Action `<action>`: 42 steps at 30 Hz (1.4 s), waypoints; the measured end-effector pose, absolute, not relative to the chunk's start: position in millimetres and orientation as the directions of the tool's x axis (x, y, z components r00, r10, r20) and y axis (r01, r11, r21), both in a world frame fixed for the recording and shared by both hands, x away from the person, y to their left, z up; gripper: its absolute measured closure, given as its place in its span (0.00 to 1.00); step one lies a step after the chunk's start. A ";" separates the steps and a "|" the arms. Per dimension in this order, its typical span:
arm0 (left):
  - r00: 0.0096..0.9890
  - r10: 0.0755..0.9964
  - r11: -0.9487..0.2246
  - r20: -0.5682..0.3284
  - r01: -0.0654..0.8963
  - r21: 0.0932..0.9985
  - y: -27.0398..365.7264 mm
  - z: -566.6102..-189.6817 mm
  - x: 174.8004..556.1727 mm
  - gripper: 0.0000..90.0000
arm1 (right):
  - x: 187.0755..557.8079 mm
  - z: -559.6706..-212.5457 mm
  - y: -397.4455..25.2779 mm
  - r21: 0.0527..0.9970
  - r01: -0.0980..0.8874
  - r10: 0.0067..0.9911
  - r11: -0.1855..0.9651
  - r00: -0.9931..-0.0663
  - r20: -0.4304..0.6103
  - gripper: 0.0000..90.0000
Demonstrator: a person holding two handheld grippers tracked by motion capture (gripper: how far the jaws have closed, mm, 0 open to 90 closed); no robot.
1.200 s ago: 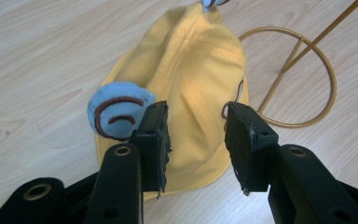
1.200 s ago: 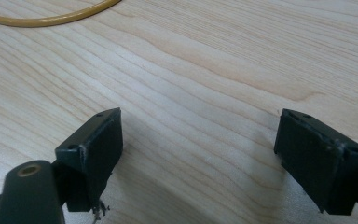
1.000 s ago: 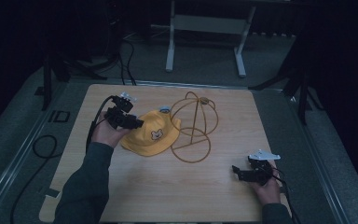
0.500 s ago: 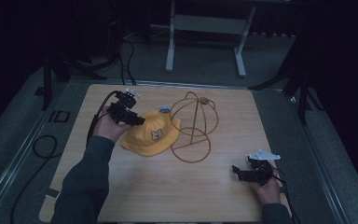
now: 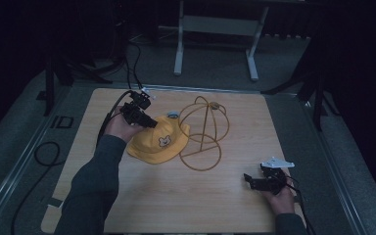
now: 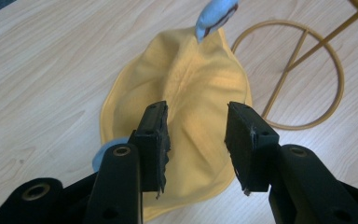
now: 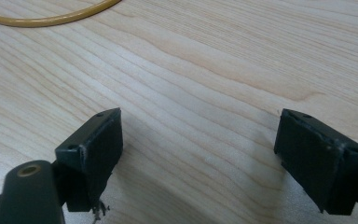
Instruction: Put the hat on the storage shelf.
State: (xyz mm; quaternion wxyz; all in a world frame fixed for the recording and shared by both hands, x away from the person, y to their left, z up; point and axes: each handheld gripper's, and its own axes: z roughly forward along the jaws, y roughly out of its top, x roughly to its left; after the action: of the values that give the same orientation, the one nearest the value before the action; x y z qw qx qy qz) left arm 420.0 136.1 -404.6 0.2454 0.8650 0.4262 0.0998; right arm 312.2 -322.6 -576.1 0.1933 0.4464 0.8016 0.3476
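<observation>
A yellow cloth hat (image 5: pixel 159 142) with a small animal patch lies flat on the wooden table, left of centre. My left gripper (image 5: pixel 144 120) hovers over its far-left edge. In the left gripper view the hat (image 6: pixel 191 84) lies below the jaws, and the left gripper (image 6: pixel 196 140) is open with nothing pinched. A blue tab (image 6: pixel 216 11) sticks out at the hat's far end. A yellow wire hat frame (image 5: pixel 203 132) stands just right of the hat. My right gripper (image 5: pixel 249 180) rests near the table's front right, and in its own view the right gripper (image 7: pixel 198 154) is wide open over bare wood.
The wire frame's base ring (image 6: pixel 303 79) lies on the table beside the hat, and an arc of the ring (image 7: pixel 51 18) lies ahead of the right gripper. A white metal stand (image 5: pixel 215 29) is on the floor beyond the table. Cables (image 5: pixel 44 156) lie on the floor at left.
My left hand and gripper have shifted slightly right and farther over the hat's edge. The right gripper, hat and wire frame have stayed put.
</observation>
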 end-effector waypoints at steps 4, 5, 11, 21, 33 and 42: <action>0.627 0.779 -0.534 -0.026 0.684 0.498 132.2 -404.9 425.4 0.62 | 312.2 -576.2 -322.6 0.730 0.581 0.850 0.360 -0.527 0.000 0.17; 0.628 0.778 -0.538 -0.021 0.684 0.493 131.0 -404.5 427.1 0.61 | 312.2 -576.2 -322.7 0.730 0.581 0.850 0.360 -0.527 0.000 0.17; 0.631 0.776 -0.548 -0.016 0.687 0.477 123.3 -408.3 438.0 0.58 | 312.2 -576.2 -322.6 0.730 0.581 0.850 0.360 -0.527 0.000 0.17; 0.644 0.765 -0.594 0.025 0.690 0.413 108.1 -424.7 456.7 0.54 | 312.2 -576.2 -322.7 0.730 0.581 0.850 0.360 -0.527 0.000 0.17; 0.666 0.744 -0.640 0.042 0.694 0.331 101.0 -439.9 465.8 0.67 | 312.2 -576.2 -322.6 0.730 0.581 0.850 0.360 -0.527 0.001 0.17; 0.686 0.725 -0.671 0.065 0.680 0.296 103.7 -437.8 460.8 0.90 | 312.2 -576.2 -322.6 0.730 0.582 0.850 0.360 -0.527 0.001 0.17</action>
State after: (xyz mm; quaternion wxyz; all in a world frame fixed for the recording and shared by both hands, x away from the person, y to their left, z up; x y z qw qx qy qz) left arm 460.8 103.7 -437.8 0.1252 0.9096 0.3861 0.0888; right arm 312.2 -322.6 -576.2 0.1931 0.4465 0.8016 0.3477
